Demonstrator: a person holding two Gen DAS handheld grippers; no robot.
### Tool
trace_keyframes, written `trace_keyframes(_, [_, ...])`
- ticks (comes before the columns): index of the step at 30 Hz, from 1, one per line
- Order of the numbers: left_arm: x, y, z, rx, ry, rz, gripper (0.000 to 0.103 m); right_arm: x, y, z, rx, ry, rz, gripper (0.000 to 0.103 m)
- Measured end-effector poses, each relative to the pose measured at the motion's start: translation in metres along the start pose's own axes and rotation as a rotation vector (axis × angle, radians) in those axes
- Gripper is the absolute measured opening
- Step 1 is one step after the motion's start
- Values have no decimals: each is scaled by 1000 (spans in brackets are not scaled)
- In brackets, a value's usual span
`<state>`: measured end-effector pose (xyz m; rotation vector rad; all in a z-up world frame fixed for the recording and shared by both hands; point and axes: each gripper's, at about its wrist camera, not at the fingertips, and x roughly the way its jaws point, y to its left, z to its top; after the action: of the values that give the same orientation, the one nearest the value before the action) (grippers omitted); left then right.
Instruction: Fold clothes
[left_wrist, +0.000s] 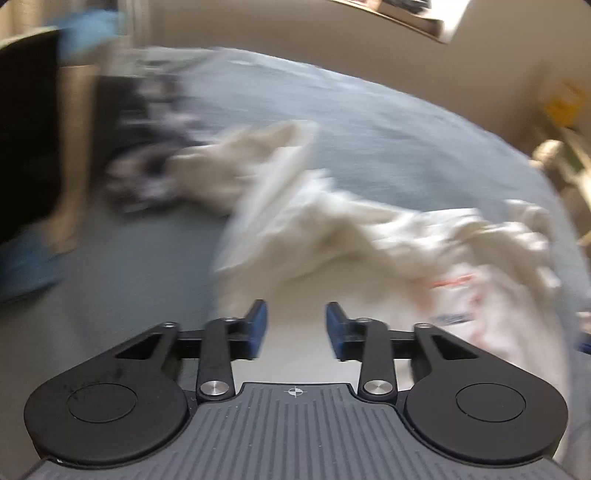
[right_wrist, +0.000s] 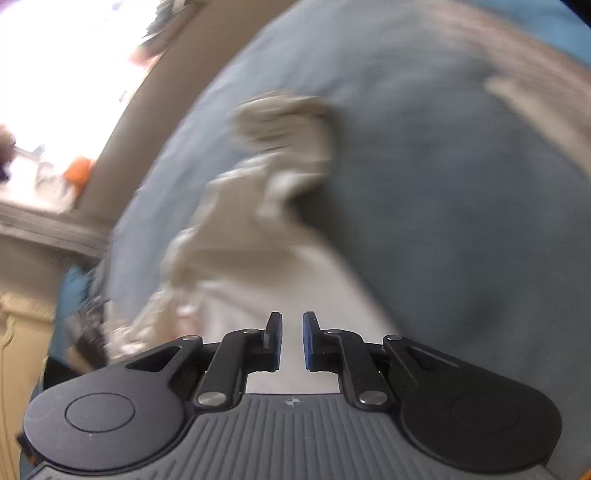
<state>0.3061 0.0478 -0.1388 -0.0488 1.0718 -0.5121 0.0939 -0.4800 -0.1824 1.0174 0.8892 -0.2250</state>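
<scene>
Both views badly smeared, so details are soft; reads to me as the lay-out step, shirt not yet flat and no fold made. White T-shirt (left_wrist: 332, 236) lies crumpled on the grey-blue bedspread (left_wrist: 388, 122), running from centre frame down to lower right in the left wrist view, red and blue print showing at lower right; a second dark patterned garment (left_wrist: 147, 140) sits at left of frame, touching the shirt's far end. Left gripper (left_wrist: 295, 325) has its jaws parted, blue pads clear, white cloth visible beyond the gap but nothing pinched that I can see. Right gripper (right_wrist: 291, 339) has its jaws nearly together, a narrow gap left; pale fabric of the T-shirt (right_wrist: 266, 221) shows through the gap and runs up to centre frame; cannot tell if an edge is caught. Next move, my guess: each claw finds a hem or shoulder edge, pinches, pulls apart to spread it flat; risk is grabbing two layers in that bunch.
</scene>
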Motion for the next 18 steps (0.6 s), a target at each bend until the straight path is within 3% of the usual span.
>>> trace_keyframes(1, [12, -7, 9, -20, 28, -51, 43, 10, 15, 4, -23, 10, 23, 15])
trace_keyframes(4, [56, -17, 27, -143, 124, -159, 72, 49, 55, 16, -90, 34, 71, 17])
trace_keyframes(6, [80, -17, 31, -243, 171, -181, 72, 74, 77, 22, -132, 58, 90, 23])
trace_keyframes(10, [104, -9, 28, -384, 177, -204, 72, 116, 113, 29, -235, 108, 61, 27])
trace_keyframes(12, [112, -3, 29, -435, 152, -197, 66, 130, 123, 29, -266, 135, 46, 30])
trace_keyframes(14, [112, 2, 32, -458, 106, -194, 47, 145, 129, 29, -284, 164, 16, 30])
trace_keyframes(18, [115, 12, 47, -463, 56, -203, 30, 164, 135, 27, -284, 200, 25, 30])
